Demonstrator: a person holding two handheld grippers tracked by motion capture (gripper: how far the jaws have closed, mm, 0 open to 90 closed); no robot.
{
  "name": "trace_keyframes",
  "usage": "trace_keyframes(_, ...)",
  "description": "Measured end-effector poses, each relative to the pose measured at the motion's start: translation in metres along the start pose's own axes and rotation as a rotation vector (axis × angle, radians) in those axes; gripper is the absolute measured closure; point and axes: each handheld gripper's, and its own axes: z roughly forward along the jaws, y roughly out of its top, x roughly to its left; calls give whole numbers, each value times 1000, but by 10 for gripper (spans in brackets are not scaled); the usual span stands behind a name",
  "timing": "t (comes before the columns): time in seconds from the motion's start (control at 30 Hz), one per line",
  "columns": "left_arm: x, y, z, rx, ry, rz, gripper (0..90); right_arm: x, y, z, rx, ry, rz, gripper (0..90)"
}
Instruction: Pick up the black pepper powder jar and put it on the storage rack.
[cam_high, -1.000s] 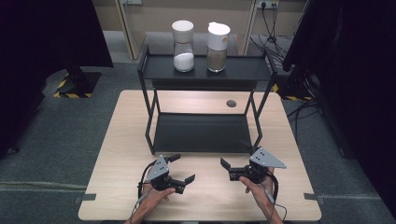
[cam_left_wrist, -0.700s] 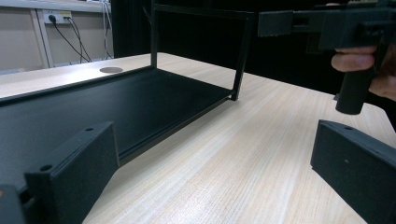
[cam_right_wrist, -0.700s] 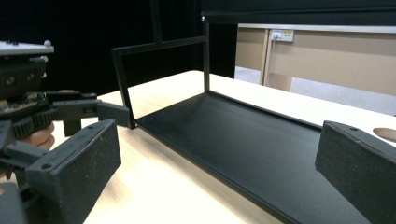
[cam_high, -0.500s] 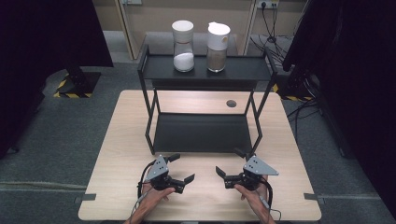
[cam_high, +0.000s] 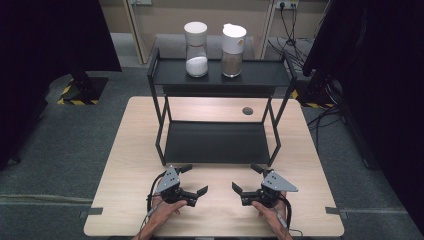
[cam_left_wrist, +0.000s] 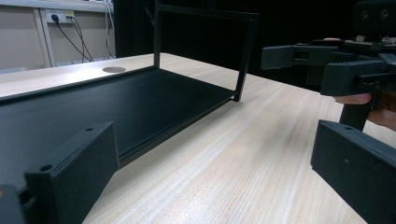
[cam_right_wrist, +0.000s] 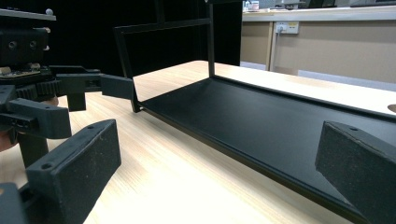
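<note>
A black two-tier rack stands on the wooden table. On its top shelf stand two white-lidded jars: one holds white powder, the other brown. Both grippers hover low over the table in front of the rack. My left gripper is open and holds nothing, with its jaws pointing right. My right gripper is open too and faces it, a hand's width away. In the left gripper view my jaws frame bare wood with the right gripper beyond. The right gripper view, past my own jaws, shows the left gripper.
A round cable hole sits in the table behind the rack's right side. The rack's lower shelf lies bare, close to the jaws. Dark curtains and cables surround the table on the floor.
My right gripper has drifted slightly toward the near edge and a little left. The left gripper has stayed put.
</note>
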Motion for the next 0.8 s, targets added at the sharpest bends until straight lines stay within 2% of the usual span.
trace_keyframes(0.8,1,-1,0,-5,5,-4,2,-1,-5,-3,-21,-26,12,4)
